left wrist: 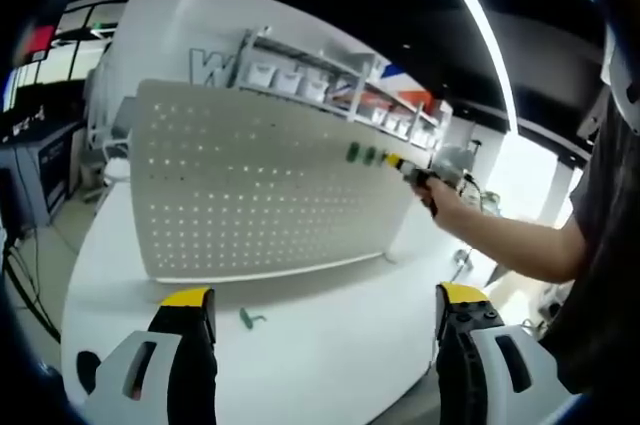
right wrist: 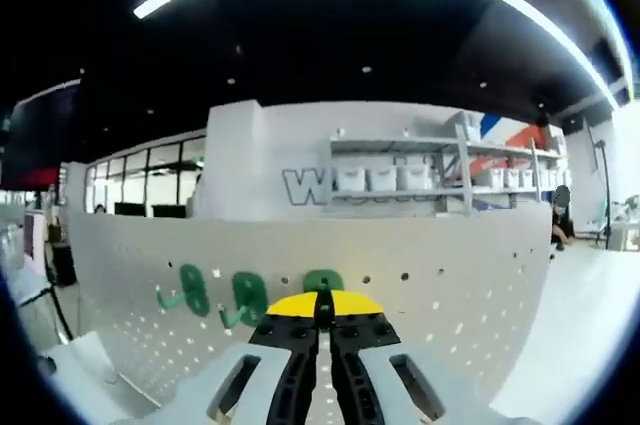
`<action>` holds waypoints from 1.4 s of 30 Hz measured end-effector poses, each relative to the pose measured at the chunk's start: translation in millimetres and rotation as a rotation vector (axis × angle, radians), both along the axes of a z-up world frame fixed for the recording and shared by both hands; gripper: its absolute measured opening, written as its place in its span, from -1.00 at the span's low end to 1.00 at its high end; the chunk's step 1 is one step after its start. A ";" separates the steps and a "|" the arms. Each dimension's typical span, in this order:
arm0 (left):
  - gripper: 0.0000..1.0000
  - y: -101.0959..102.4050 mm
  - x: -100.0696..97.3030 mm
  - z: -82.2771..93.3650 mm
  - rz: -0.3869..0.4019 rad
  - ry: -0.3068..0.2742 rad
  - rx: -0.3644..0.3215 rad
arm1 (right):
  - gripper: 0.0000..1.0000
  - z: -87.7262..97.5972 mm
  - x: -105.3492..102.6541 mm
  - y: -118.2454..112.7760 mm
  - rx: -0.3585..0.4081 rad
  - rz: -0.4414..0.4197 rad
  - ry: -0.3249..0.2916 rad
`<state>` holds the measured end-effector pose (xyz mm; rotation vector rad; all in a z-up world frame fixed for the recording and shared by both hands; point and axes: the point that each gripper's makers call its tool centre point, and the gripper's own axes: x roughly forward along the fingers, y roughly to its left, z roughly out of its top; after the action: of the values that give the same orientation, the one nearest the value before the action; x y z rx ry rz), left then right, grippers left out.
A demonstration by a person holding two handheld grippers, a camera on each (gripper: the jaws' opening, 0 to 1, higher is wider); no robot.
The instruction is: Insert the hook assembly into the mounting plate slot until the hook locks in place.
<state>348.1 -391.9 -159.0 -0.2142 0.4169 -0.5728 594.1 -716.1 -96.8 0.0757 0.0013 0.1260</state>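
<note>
Left gripper (left wrist: 325,320): jaws wide open, holding nothing.
Loose hook (left wrist: 251,319): small, green, lying on the white table (left wrist: 330,345) between the jaws.
Right gripper (right wrist: 320,307): jaws closed on a green hook (right wrist: 322,281) at the board.
Board (left wrist: 250,185): white, flat, full of little round holes, two green hooks (right wrist: 215,297) hanging.
Far wall: big letter "W".
Shelf (right wrist: 400,177): white boxes.

A white perforated mounting plate (left wrist: 260,185) stands upright on the table, ahead of the left gripper's spread jaws. Two green hooks (right wrist: 215,295) hang on it left of the right gripper's tips; a third (right wrist: 322,281) sits just above them. One loose green hook (left wrist: 251,319) lies flat between plate and left jaws.
</note>
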 end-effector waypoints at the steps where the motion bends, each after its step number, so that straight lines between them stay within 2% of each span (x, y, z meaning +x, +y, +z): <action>1: 0.85 -0.2 0.0 -0.1 -0.001 0.001 -0.001 | -0.98 -2.0 -0.6 -1.0 -0.039 0.005 0.041; 2: 0.85 -0.5 0.0 -0.4 -0.001 0.002 -0.002 | -0.98 -0.4 1.3 -2.9 -0.046 -0.002 0.034; 3: 0.85 -0.9 -0.1 -0.6 -0.003 0.004 -0.003 | -0.98 1.7 2.8 -4.8 -0.123 -0.005 0.038; 4: 0.85 -1.2 -0.2 -0.7 -0.004 0.003 -0.003 | -0.98 -2.8 0.7 -0.2 -0.190 0.012 0.092; 6: 0.85 -1.7 -0.6 -1.1 -0.007 0.005 -0.001 | -0.98 -2.3 2.4 1.1 -0.239 0.017 0.113; 7: 0.85 -2.0 -0.9 -0.7 -0.008 0.004 -0.002 | -0.98 -5.1 4.9 0.8 -0.298 0.029 0.140; 10: 0.85 -2.3 -2.1 -1.0 -0.009 0.006 -0.003 | -0.98 -5.0 9.7 -2.2 -0.271 0.027 0.135; 13: 0.84 -1.2 -3.5 -2.3 -0.008 0.009 -0.002 | -0.99 -6.7 9.7 -4.2 -0.181 0.037 0.127; 17: 0.84 -0.3 -4.9 -2.6 -0.008 0.010 -0.005 | -1.00 -8.2 8.6 -5.8 -0.154 0.038 0.119; 19: 0.84 0.0 -5.0 -2.1 -0.008 0.008 -0.005 | -1.00 -7.4 7.8 -4.6 -0.047 0.058 0.087; 21: 0.85 -0.2 -4.7 -0.8 -0.009 0.005 -0.006 | -1.00 -4.3 7.9 -5.6 0.183 0.096 0.030; 22: 0.85 -0.2 -4.7 -0.5 -0.009 0.004 -0.006 | -1.00 -6.7 6.7 -10.6 0.288 0.094 0.025; 24: 0.85 -0.3 -4.6 0.8 -0.009 0.000 -0.004 | -1.00 -7.7 8.0 -13.4 0.442 0.104 0.000; 27: 0.85 0.7 -4.8 1.8 -0.005 -0.002 -0.006 | -1.00 -11.5 8.6 -9.2 0.386 0.104 0.001; 30: 0.85 2.5 -5.9 1.8 0.001 -0.003 -0.003 | -1.00 -7.4 7.8 -13.5 0.237 0.052 -0.016; 31: 0.85 2.8 -6.5 1.7 0.003 -0.002 -0.004 | -1.00 -5.4 7.4 -16.2 0.122 0.029 -0.021; 33: 0.85 3.7 -7.7 1.0 0.008 0.000 -0.003 | -1.00 2.3 5.0 -16.2 0.044 0.000 -0.047; 35: 0.85 4.3 -8.9 0.4 0.012 0.001 -0.002 | -1.00 9.6 2.1 -12.1 0.025 0.002 -0.064; 38: 0.85 4.3 -9.8 -0.2 0.015 0.004 -0.004 | -1.00 22.0 -1.2 -6.5 -0.075 -0.007 -0.088; 42: 0.85 2.2 -9.9 1.9 0.013 -0.002 -0.004 | -1.00 26.7 0.1 -3.9 -0.087 -0.007 -0.093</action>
<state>338.2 -389.7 -157.1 -0.2199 0.4122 -0.5606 594.2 -719.9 -70.2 -0.0174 -0.0866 0.1218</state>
